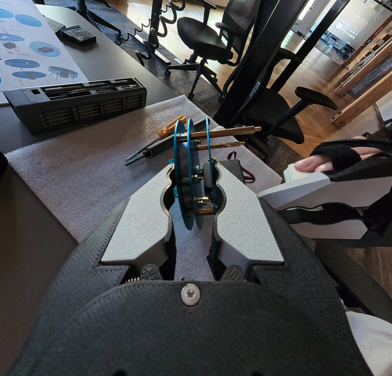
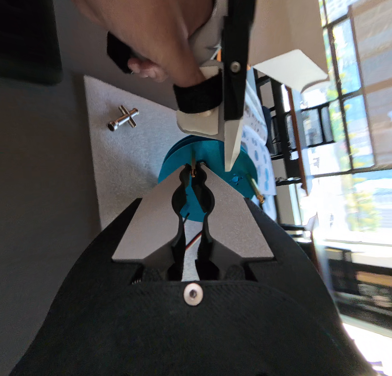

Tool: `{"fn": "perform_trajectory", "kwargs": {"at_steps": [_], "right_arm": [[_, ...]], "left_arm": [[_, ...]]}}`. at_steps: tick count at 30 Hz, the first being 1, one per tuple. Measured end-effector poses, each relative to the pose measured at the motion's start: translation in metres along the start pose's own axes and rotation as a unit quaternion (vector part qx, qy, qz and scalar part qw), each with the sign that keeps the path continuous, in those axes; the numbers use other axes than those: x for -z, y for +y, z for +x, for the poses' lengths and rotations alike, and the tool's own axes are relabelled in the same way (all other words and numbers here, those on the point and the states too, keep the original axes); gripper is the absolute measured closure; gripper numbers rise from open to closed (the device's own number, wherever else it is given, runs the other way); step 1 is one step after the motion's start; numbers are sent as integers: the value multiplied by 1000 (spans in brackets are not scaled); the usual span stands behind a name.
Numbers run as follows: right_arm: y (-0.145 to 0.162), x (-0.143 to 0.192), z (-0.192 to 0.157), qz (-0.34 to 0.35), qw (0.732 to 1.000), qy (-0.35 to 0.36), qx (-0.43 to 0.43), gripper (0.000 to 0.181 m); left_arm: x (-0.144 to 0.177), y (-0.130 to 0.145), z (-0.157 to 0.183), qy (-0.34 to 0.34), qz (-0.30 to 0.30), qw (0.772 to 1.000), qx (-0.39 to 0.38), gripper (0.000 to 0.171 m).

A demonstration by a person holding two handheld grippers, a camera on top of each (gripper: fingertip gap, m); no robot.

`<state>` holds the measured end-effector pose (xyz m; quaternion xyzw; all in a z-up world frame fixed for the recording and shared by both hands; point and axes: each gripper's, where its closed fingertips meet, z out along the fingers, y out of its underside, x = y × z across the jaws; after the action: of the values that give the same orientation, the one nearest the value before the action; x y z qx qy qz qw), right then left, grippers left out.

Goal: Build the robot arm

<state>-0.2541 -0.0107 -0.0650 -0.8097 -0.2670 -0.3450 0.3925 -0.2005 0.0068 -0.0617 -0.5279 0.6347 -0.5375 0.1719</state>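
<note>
A stack of blue discs [image 1: 191, 175] joined by brass standoffs [image 1: 222, 132], with a black servo [image 1: 230, 166] and red-black wires, stands on edge on a white foam mat [image 1: 84, 185]. My left gripper [image 1: 195, 175] is shut on this assembly, one finger on each side. My right gripper [image 2: 193, 169] comes at the assembly's face [image 2: 212, 153] and is shut on the tip of a brass standoff [image 2: 193, 166]. It also shows in the left wrist view [image 1: 297, 198], held by a gloved hand at the right. Another standoff [image 2: 255, 188] sticks out to the right.
A black screwdriver [image 1: 169, 143] and an orange-handled one [image 1: 171, 126] lie behind the assembly. A black bit case [image 1: 78, 105], a printed sheet [image 1: 31, 54] and a small black box [image 1: 78, 37] lie farther back. A metal cross wrench [image 2: 124, 118] lies on the mat. Office chairs [image 1: 201, 37] stand beyond the table edge. Left tips to right tips: about 6 cm. My left gripper's tips are some 12 cm from the black screwdriver [image 1: 169, 143].
</note>
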Motion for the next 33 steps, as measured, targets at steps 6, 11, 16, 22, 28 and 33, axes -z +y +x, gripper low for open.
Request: {"fn": "perform_trajectory", "kwargs": {"at_steps": [6, 11, 16, 22, 28, 33], "right_arm": [[2, 0, 1, 33, 965, -2, -260, 176], [4, 2, 0, 30, 905, 19, -423, 176], [7, 4, -1, 48, 797, 12, -602, 176], [-2, 19, 4, 97, 879, 19, -467, 148], [64, 48, 54, 42, 985, 126, -114, 152], [90, 14, 41, -4, 999, 45, 8, 154]], "left_arm": [[0, 0, 0, -6, 1, 1000, -5, 139], [-1, -1, 1, -12, 4, 1000, -14, 139], [-2, -1, 4, -20, 3, 999, -28, 139], [0, 0, 5, -17, 2, 999, -35, 139], [0, 0, 2, -6, 1, 1000, -15, 139], [1, 1, 2, 0, 1, 1000, -19, 139]]}}
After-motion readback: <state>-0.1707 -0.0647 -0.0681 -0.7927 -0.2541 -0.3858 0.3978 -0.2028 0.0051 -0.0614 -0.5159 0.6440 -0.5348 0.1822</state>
